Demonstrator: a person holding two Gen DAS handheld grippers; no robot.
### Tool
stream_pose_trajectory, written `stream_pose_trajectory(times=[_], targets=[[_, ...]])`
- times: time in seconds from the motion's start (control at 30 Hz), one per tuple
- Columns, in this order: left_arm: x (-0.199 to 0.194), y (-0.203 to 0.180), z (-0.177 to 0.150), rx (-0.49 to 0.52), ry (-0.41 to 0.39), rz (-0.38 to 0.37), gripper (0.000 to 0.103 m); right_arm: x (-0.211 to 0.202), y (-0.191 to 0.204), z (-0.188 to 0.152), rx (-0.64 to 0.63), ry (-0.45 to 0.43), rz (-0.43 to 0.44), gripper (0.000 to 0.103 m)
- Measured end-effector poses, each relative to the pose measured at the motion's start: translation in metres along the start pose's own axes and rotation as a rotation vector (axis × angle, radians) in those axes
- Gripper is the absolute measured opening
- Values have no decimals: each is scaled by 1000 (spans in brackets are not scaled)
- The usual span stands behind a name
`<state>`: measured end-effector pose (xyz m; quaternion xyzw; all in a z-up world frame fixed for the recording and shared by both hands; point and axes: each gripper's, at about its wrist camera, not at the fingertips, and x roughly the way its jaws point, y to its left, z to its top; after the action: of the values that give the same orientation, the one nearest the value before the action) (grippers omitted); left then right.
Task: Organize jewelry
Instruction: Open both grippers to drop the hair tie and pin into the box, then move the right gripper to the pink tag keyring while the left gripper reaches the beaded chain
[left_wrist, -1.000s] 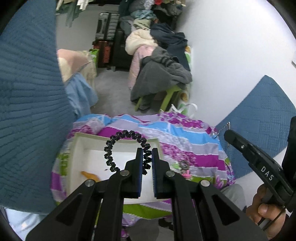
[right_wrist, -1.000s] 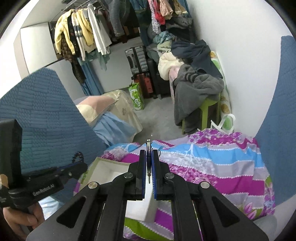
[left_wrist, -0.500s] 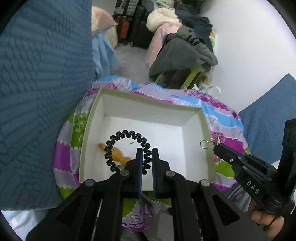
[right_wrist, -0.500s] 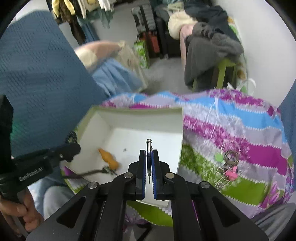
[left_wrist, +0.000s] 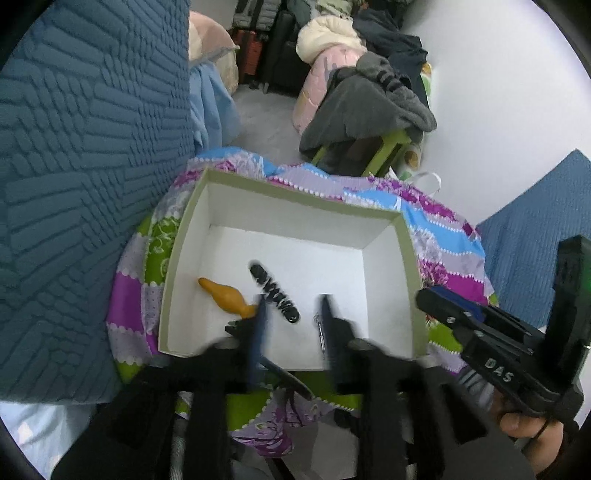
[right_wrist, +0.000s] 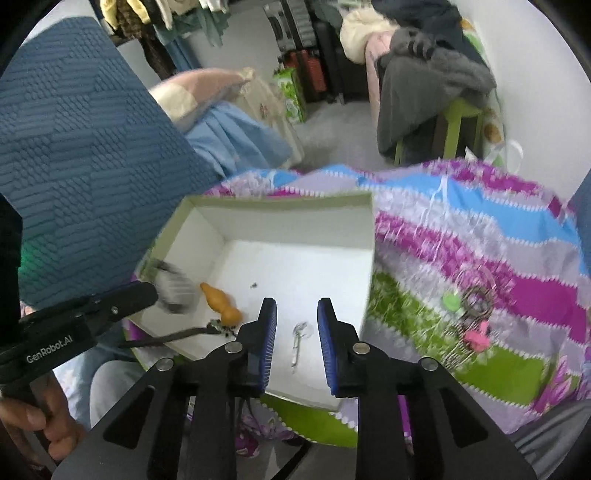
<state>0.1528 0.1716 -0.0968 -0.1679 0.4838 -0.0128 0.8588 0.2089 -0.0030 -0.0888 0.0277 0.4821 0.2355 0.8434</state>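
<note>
A white open box (left_wrist: 404, 236) (right_wrist: 280, 206) sits on a striped cloth. Inside it lie an orange pendant (left_wrist: 223, 295) (right_wrist: 221, 303), a black coiled hair tie (left_wrist: 274, 292), blurred as it drops, and a small silver pin (left_wrist: 321, 334) (right_wrist: 296, 343). My left gripper (left_wrist: 291, 325) is open and empty over the box's near side. My right gripper (right_wrist: 296, 328) is open and empty above the silver pin. A dark chain (right_wrist: 177, 334) hangs over the box's near left rim.
More jewelry, silver rings and a pink piece (right_wrist: 474, 328), lies on the striped cloth (right_wrist: 480, 236) right of the box. Blue quilted cushions (left_wrist: 81, 147) flank the cloth. Clothes piled on a green stool (left_wrist: 369, 107) stand behind.
Both grippers have opened over the box. The left one let go of the black coiled tie and the right one let go of the silver pin; both now sit in the box.
</note>
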Motion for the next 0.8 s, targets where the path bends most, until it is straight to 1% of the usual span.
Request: stream_pose_trajectory(times=[0.03, 0.27, 0.47, 0.6, 0.73, 0.8], targets=[[-4, -2, 1, 2, -17, 5, 51, -5, 0, 1, -7, -12, 1, 21], [-42, -37, 5, 41, -124, -9, 51, -74, 0, 5, -90, -161, 10, 21], [-60, -73, 2, 70, -191, -49, 51, -115, -17, 7, -107, -239, 3, 21], [-54, -99, -4, 94, -193, -81, 51, -135, -40, 0, -97, -287, -12, 21], [-46, -123, -13, 106, -199, -91, 51, -139, -62, -10, -87, -297, -36, 21], [-39, -134, -20, 113, -190, -108, 51, -140, -77, -17, -80, -297, -47, 21]])
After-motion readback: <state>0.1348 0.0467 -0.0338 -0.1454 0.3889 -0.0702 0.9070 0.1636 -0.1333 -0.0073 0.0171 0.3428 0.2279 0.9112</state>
